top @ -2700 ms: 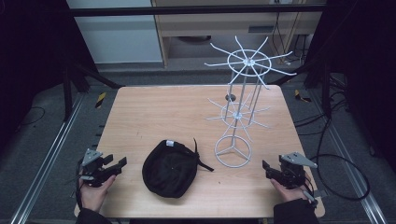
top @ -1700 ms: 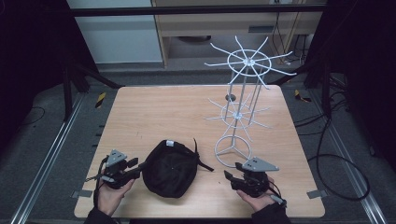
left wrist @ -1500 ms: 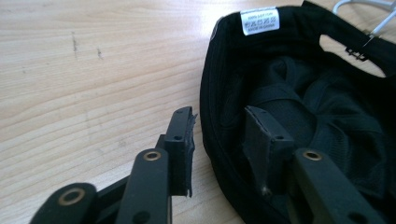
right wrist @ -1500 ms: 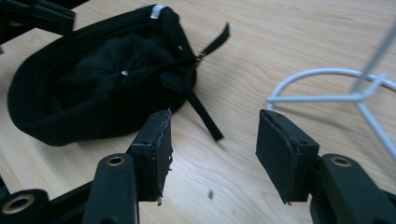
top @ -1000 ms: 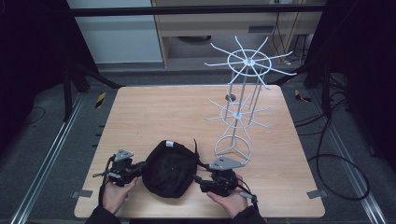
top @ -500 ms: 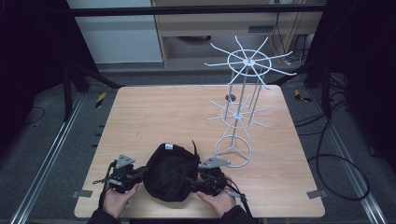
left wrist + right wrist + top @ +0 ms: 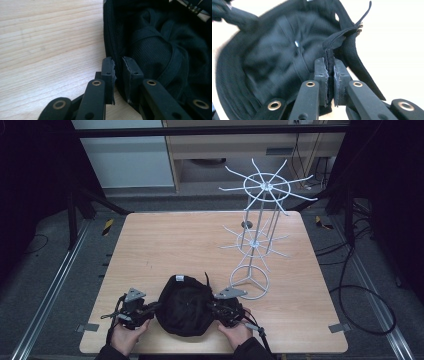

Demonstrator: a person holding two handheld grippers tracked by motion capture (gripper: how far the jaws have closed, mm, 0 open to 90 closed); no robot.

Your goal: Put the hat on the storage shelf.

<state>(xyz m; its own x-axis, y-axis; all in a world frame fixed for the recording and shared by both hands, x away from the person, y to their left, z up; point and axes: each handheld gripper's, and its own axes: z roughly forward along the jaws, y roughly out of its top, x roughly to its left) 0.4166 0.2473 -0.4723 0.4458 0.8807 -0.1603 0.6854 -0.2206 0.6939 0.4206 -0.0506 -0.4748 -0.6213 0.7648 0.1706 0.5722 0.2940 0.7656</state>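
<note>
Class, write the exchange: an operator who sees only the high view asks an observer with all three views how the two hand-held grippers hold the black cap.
Operator: Has the right hand-held gripper caught the cap?
Observer: Yes. Its jaws have just been closing, and the cap's edge beside the strap is pinched between the pads.
Operator: And the left hand-held gripper?
Observer: The rim sits between its pads, one outside the cap, one inside; they look closed on it.
Operator: Which way up is the cap?
Observer: Inside up; the lining seams show.
</note>
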